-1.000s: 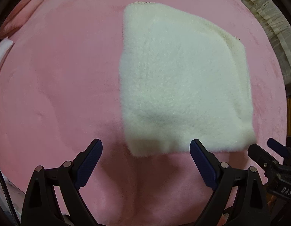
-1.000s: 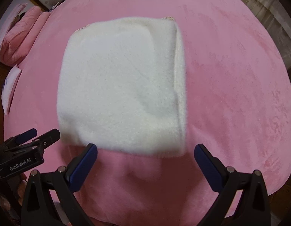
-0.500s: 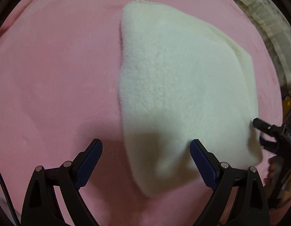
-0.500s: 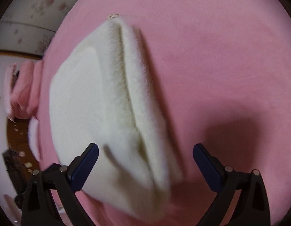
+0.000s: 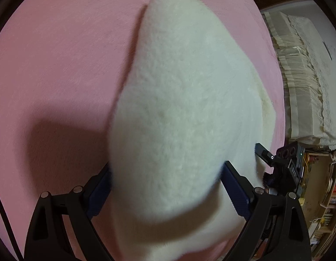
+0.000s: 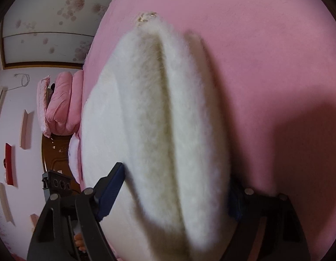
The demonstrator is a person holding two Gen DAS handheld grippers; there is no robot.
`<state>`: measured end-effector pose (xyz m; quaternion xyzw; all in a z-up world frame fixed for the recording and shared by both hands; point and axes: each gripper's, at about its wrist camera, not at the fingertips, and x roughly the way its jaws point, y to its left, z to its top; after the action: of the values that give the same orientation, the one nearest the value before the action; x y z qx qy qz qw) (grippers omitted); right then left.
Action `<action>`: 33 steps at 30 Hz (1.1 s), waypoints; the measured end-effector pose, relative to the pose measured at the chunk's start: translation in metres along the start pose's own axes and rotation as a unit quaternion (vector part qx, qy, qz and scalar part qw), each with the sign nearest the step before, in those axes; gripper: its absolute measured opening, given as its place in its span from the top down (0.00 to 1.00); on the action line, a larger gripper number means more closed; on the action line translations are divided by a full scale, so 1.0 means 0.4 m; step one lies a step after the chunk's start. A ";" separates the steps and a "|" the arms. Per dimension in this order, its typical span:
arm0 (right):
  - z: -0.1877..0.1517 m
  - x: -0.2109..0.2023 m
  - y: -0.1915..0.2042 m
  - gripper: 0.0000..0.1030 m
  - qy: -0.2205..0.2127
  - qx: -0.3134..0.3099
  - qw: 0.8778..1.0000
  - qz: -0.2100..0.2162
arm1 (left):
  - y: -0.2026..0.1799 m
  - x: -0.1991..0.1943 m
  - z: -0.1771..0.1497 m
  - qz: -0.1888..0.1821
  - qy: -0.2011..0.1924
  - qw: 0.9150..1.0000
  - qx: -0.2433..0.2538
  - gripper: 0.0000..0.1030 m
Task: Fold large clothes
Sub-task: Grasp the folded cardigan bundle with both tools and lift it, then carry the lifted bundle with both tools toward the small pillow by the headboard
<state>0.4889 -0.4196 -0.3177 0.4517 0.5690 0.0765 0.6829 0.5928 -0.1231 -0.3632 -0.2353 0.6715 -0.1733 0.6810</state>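
Both tongs, left (image 5: 165, 192) spread, right (image 6: 176, 192) closing, straddle the folded cream fleece garment (image 5: 181, 100) on the pink bed (image 5: 59, 54); they should bite every layer evenly.

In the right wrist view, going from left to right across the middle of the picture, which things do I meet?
White wall with small shelves → folded pink quilt → folded white fleece garment → pink plush bed cover.
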 end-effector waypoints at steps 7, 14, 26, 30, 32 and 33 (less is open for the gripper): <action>-0.026 -0.017 0.007 0.45 -0.030 0.002 1.000 0.009 | 0.045 0.023 -0.011 -0.039 -0.005 0.998 -0.039 0.05; -0.072 -0.055 0.006 0.61 -0.079 0.018 0.997 0.018 | -0.042 -0.048 -0.092 0.079 -0.097 0.992 0.024 0.21; -0.301 -0.226 0.093 0.65 -0.081 -0.051 0.993 -0.068 | -0.091 -0.194 -0.346 0.121 -0.097 0.987 0.051 0.38; -0.434 -0.278 0.118 0.65 -0.045 -0.054 0.993 -0.096 | -0.052 -0.264 -0.476 0.107 -0.067 0.992 0.020 0.38; -0.498 -0.291 0.132 0.65 -0.028 -0.063 0.992 -0.103 | -0.015 -0.307 -0.551 0.103 -0.056 0.993 0.005 0.38; -0.533 -0.292 0.139 0.65 -0.019 -0.068 0.992 -0.105 | 0.006 -0.326 -0.577 0.102 -0.053 0.993 0.001 0.38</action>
<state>0.2913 -0.3466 -0.1841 0.3436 0.5934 0.0342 0.7270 0.3576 -0.0694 -0.2528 -0.1735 0.6549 -0.0906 0.7300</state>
